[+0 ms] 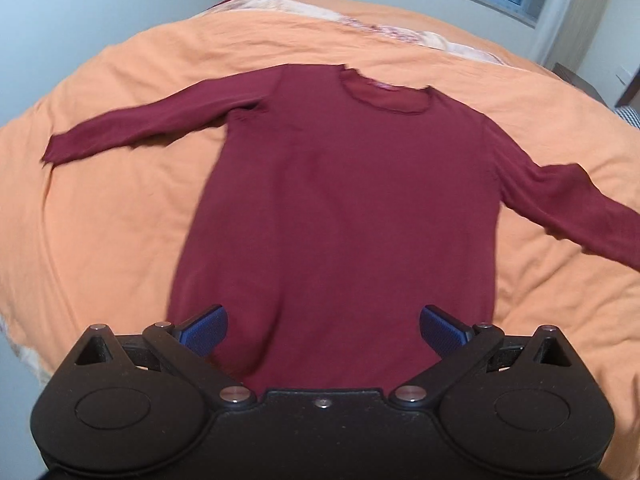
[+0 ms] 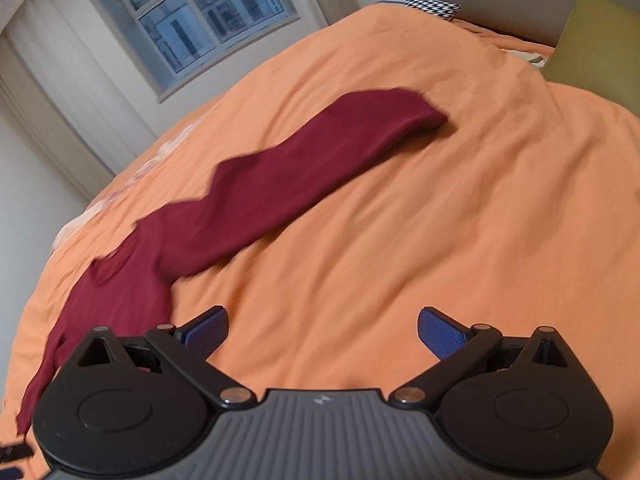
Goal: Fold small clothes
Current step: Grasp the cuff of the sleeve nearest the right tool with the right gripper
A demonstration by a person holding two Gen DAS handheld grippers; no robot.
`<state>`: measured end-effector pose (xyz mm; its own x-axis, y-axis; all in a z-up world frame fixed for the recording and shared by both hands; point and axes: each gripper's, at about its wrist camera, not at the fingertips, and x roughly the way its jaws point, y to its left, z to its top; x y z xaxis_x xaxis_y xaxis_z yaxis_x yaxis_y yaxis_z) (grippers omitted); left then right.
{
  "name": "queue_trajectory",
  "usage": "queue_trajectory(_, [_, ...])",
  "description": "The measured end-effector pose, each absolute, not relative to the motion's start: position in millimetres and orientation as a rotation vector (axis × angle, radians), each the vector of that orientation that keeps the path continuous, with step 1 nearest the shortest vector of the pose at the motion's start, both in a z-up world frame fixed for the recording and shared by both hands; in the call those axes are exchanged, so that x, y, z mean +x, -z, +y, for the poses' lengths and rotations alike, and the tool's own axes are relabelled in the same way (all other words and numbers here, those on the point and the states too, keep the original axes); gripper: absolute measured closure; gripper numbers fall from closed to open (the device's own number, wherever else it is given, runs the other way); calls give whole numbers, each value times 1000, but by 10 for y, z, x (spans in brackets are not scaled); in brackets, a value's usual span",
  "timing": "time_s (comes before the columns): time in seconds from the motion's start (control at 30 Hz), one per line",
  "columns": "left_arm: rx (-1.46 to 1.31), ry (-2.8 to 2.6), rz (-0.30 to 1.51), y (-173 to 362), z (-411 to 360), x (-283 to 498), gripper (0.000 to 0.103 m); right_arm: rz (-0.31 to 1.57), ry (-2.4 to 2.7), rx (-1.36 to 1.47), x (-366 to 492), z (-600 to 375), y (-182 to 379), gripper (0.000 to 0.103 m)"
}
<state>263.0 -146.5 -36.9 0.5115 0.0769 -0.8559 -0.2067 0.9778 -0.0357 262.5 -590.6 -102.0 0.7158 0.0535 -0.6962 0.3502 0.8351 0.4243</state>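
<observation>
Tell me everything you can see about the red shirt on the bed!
The red shirt is dark maroon, long-sleeved, with a round neck, and looks like thin, soft knit. It lies flat and unfolded on the orange bedcover, neck pointing away, hem nearest the left hand-held gripper. Both sleeves are spread out sideways; the right sleeve lies a bit wavy ahead of the right hand-held gripper. Both grippers are open and hold nothing.

A dark red long-sleeved top (image 1: 344,200) lies flat and face up on orange bedding (image 1: 120,208), hem nearest the left gripper (image 1: 324,330), collar away from it, both sleeves spread outward. One sleeve (image 2: 280,184) stretches ahead-left of the right gripper (image 2: 323,330).
</observation>
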Motion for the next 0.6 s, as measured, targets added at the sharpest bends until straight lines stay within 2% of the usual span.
queue_trajectory(0.07, [-111,-158,1033,394,-1621,2687,1,744,197,577,2832,-6172,1073,1])
queue_trajectory(0.13, [-96,-146,1062,431,-1732,2735,1,712,213,610,3018,-6420,1099,8])
queue_trajectory(0.3, [-89,-151,1107,495,-1910,2845,1,644,305,774,3432,-6921,1233,21])
queue_trajectory(0.53, [-77,-212,1070,402,-1939,2955,1,596,386,926,3867,-7280,1441,23])
queue_trajectory(0.57, [-82,-226,1069,392,-1918,2961,1,593,387,946,3926,-7332,1469,28])
queue_trajectory(0.6, [-90,-238,1070,382,-1891,2963,1,597,402,957,3953,-7325,1471,47])
